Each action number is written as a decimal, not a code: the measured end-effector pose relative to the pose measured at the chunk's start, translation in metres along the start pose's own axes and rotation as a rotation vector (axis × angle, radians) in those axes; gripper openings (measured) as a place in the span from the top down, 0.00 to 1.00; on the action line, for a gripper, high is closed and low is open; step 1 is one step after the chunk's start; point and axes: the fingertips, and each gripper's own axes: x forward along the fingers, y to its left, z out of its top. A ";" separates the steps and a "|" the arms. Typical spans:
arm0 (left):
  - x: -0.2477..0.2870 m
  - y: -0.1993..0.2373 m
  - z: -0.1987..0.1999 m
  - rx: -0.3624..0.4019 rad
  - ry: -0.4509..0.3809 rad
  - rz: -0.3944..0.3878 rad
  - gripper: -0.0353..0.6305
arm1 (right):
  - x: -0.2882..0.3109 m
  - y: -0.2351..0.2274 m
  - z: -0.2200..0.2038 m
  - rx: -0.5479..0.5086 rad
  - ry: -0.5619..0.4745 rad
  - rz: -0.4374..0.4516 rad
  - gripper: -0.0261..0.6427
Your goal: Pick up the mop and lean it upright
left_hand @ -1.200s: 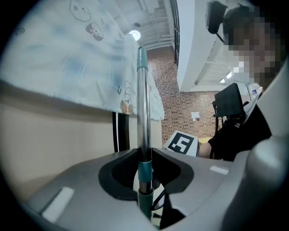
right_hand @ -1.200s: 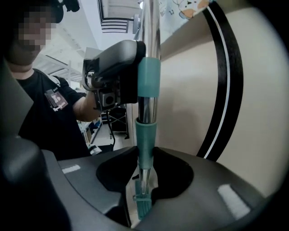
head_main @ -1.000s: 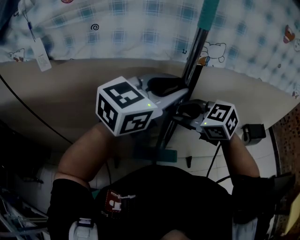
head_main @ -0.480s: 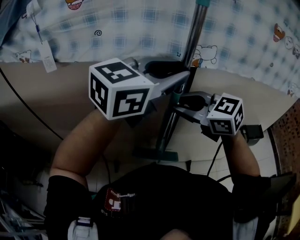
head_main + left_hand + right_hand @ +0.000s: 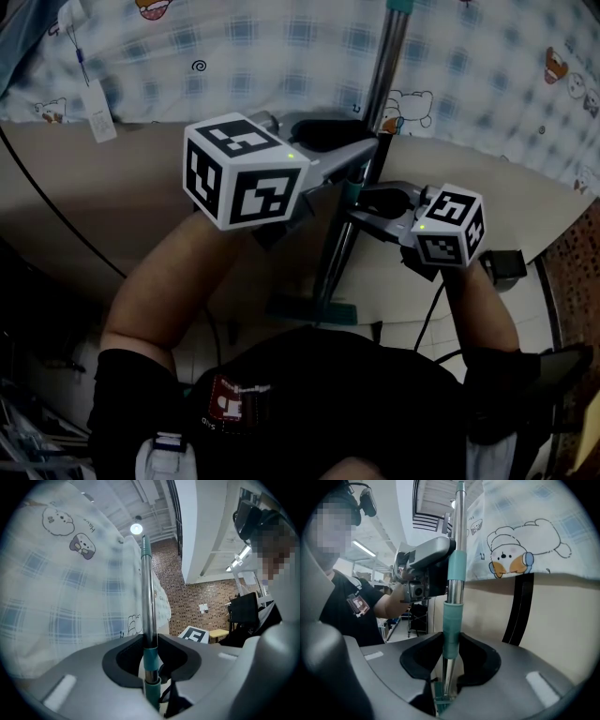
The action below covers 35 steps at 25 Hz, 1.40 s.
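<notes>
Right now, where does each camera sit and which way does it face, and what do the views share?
Head view: on the person's head, facing steeply down at the left gripper and right gripper clamping the mop pole; forearms and black shirt show.
Left gripper view: rides that gripper, facing along its jaws at the pole and checked cloth; the person's head shows upper right.
Right gripper view: rides that gripper, facing pole and cloth; shows the left gripper, forearm, shirt.
Shared: all show pole and cloth.
</notes>
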 end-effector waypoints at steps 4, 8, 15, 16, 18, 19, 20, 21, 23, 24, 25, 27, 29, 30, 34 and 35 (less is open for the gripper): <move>0.001 0.003 0.000 -0.007 -0.002 0.005 0.80 | 0.001 -0.002 0.001 0.003 0.002 0.000 0.78; 0.000 0.006 0.001 -0.013 -0.009 0.005 0.80 | 0.002 -0.003 0.002 0.000 0.001 0.003 0.78; -0.002 0.009 -0.004 -0.017 0.003 0.013 0.80 | 0.007 -0.004 -0.002 0.002 0.009 0.007 0.78; -0.002 0.009 -0.005 -0.019 0.005 0.014 0.80 | 0.007 -0.004 -0.003 0.003 0.012 0.008 0.78; -0.002 0.009 -0.009 -0.023 0.011 0.017 0.80 | 0.009 -0.004 -0.007 0.006 0.020 0.009 0.78; -0.002 0.010 -0.012 -0.024 0.015 0.018 0.80 | 0.010 -0.004 -0.009 0.008 0.024 0.010 0.78; -0.001 0.010 -0.015 -0.026 0.018 0.019 0.80 | 0.011 -0.004 -0.011 0.010 0.027 0.010 0.78; -0.001 0.010 -0.018 -0.027 0.022 0.021 0.80 | 0.013 -0.005 -0.014 0.012 0.030 0.009 0.78; 0.000 0.011 -0.026 -0.027 0.032 0.025 0.80 | 0.016 -0.006 -0.021 0.016 0.039 0.007 0.78; 0.000 0.011 -0.030 -0.027 0.037 0.027 0.80 | 0.019 -0.006 -0.026 0.019 0.044 0.005 0.78; 0.001 0.012 -0.036 -0.028 0.044 0.029 0.80 | 0.021 -0.007 -0.031 0.023 0.050 0.003 0.78; 0.003 0.011 -0.050 -0.035 0.061 0.032 0.80 | 0.026 -0.007 -0.044 0.035 0.064 0.000 0.78; 0.006 0.011 -0.068 -0.047 0.081 0.035 0.80 | 0.031 -0.007 -0.061 0.050 0.082 -0.001 0.78; 0.007 0.011 -0.078 -0.053 0.093 0.038 0.80 | 0.034 -0.007 -0.070 0.059 0.093 -0.001 0.78; 0.012 0.012 -0.125 -0.076 0.129 0.058 0.80 | 0.051 -0.008 -0.113 0.079 0.143 -0.009 0.78; 0.013 0.014 -0.137 -0.079 0.134 0.065 0.80 | 0.056 -0.010 -0.124 0.078 0.152 -0.012 0.78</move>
